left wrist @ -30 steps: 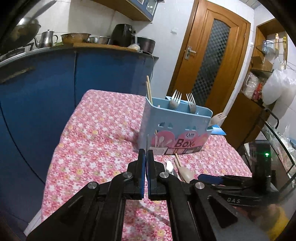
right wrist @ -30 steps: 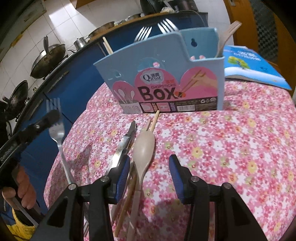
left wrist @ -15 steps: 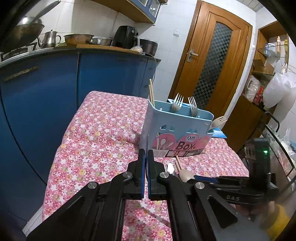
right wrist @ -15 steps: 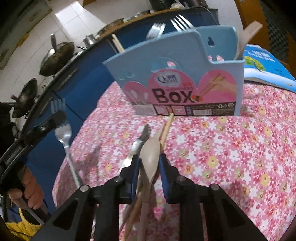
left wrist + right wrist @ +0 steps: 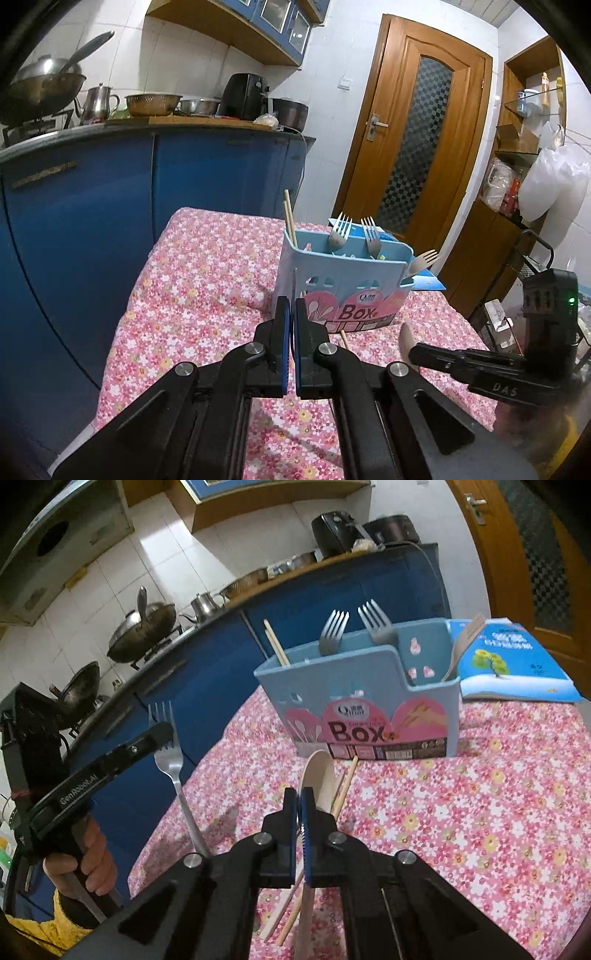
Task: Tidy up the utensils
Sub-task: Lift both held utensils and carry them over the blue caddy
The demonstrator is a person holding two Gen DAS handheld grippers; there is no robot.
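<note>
- On the floral-cloth surface (image 5: 480,812): one blue utensil box (image 5: 369,701), upright, well toward the far end.
- Box holds two metal forks (image 5: 334,631), tines up, in the main compartment; two chopsticks (image 5: 275,644) at its left end; one beige fork (image 5: 424,258) leaning out of the small side compartment.
- Right claw (image 5: 300,830): closed on one beige spoon (image 5: 319,779), bowl pointing toward the box, handle running back under the claw.
- Two more chopsticks (image 5: 345,782) lie on the cloth just beside the spoon, tips near the box front.
- Left claw (image 5: 290,325): fingers pinched together on one metal fork (image 5: 173,753), held upright, tines up, clear of the cloth, left of the box.
- One blue book (image 5: 517,661) lies flat behind the box on the right.
</note>
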